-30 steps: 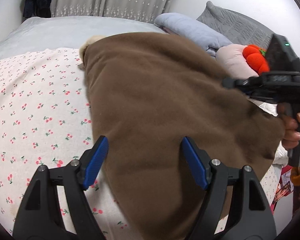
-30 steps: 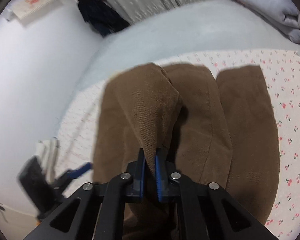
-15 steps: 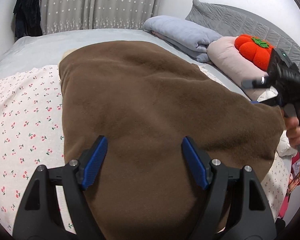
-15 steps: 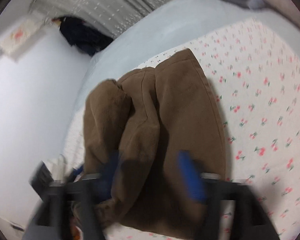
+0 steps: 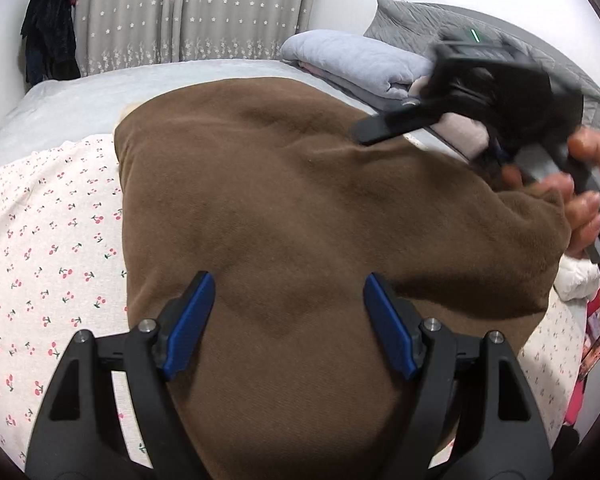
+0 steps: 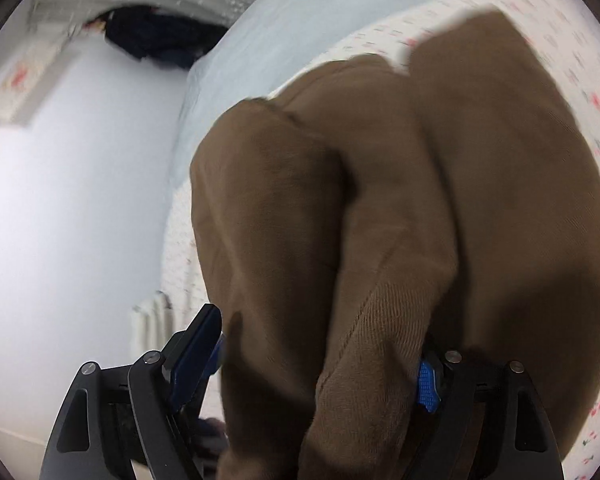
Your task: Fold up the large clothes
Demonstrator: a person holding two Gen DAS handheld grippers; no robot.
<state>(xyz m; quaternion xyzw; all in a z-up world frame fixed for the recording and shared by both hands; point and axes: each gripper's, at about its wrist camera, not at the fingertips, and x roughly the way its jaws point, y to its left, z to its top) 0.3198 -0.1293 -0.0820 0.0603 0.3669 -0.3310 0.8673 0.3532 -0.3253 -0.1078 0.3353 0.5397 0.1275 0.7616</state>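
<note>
A large brown fleece garment [image 5: 300, 200] lies folded on the cherry-print bed sheet [image 5: 40, 240]. My left gripper [image 5: 287, 280] hovers open over its near part, with nothing between the blue pads. In the right wrist view the same garment [image 6: 480, 200] fills the frame in thick lengthwise folds. My right gripper [image 6: 320, 340] straddles a bunched fold at its near edge. Its jaws are closing, and the right finger is mostly buried in cloth. In the left wrist view a person's hand [image 5: 580, 208] holds that gripper at the garment's right corner.
A folded grey-blue blanket [image 5: 352, 60], a pink cushion and a grey quilted headboard [image 5: 420, 16] sit at the bed's far right. Curtains [image 5: 188, 12] and a dark hanging garment [image 5: 48, 40] stand behind the bed. A white wall [image 6: 60, 200] runs along the bed's left side.
My right gripper let go of the fold it pinched, opened wide and dropped to the garment's near edge. The released fold fell flat. The left gripper shifted slightly over the garment, still open.
</note>
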